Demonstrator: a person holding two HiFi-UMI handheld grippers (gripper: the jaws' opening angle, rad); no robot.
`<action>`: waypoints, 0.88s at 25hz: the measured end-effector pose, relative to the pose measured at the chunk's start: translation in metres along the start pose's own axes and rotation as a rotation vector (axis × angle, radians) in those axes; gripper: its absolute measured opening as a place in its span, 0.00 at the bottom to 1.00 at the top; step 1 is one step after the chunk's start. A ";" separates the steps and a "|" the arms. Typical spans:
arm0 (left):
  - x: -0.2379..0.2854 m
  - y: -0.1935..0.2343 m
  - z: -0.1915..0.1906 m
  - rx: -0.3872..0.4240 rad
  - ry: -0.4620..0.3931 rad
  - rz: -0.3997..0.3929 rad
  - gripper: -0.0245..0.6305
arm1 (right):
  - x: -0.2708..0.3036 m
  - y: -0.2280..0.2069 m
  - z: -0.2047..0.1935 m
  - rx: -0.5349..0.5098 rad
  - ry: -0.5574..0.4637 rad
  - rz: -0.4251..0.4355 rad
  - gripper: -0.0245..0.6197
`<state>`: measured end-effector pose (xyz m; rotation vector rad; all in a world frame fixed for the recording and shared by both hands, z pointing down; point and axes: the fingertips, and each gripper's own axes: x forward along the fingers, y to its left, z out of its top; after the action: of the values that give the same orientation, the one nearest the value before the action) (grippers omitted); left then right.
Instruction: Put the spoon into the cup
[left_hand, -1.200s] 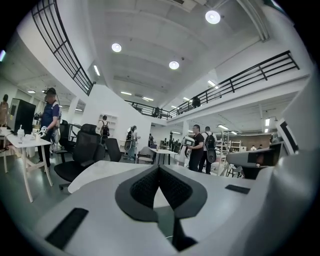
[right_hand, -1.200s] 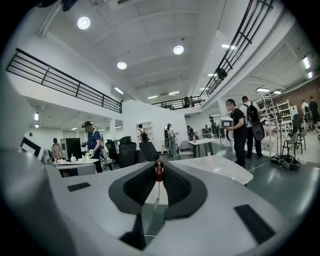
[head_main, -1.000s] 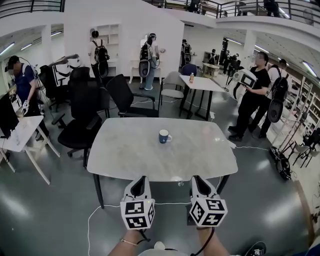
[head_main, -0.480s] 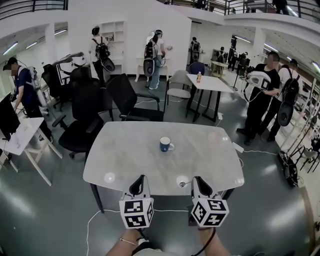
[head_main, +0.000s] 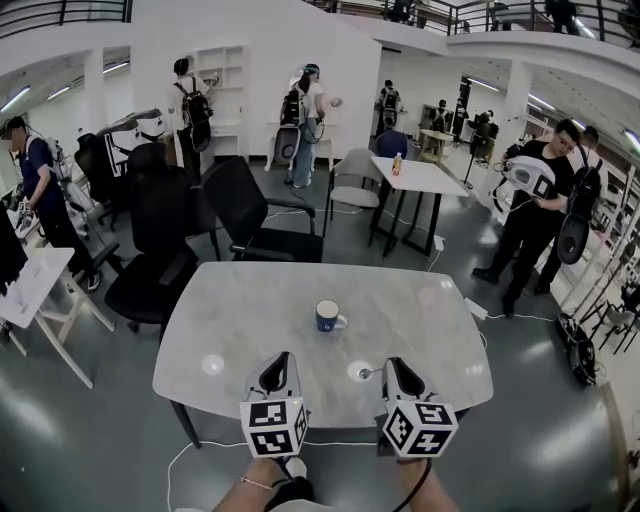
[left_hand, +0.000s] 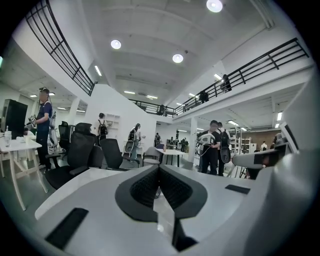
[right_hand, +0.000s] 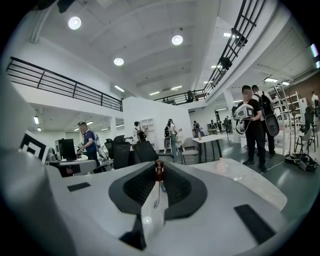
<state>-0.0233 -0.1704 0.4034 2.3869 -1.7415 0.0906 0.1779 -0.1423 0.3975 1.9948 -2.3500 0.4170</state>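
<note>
Right gripper pinches the thin spoon; I'd worry it twists loose short of the cup.

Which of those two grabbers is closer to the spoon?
Right. The right gripper holds the spoon between its fingers; the left gripper sits apart, to the spoon's left.

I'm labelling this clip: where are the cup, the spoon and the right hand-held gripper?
cup (head_main: 325, 316): head view, on its blue side wall.
spoon (head_main: 367, 374): head view, on its end left of the jaws.
right hand-held gripper (head_main: 392, 365): head view, between its jaw tips.
</note>
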 end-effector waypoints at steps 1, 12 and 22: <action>0.009 0.003 0.003 -0.003 -0.002 -0.003 0.07 | 0.009 -0.001 0.004 -0.002 -0.002 -0.002 0.14; 0.098 0.049 0.015 -0.010 -0.001 -0.014 0.07 | 0.109 -0.001 0.021 0.003 -0.008 -0.016 0.14; 0.138 0.066 -0.007 -0.028 0.062 -0.007 0.07 | 0.154 -0.009 0.004 0.030 0.042 -0.021 0.14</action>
<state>-0.0429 -0.3176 0.4393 2.3446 -1.6961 0.1373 0.1597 -0.2927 0.4250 2.0010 -2.3097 0.4914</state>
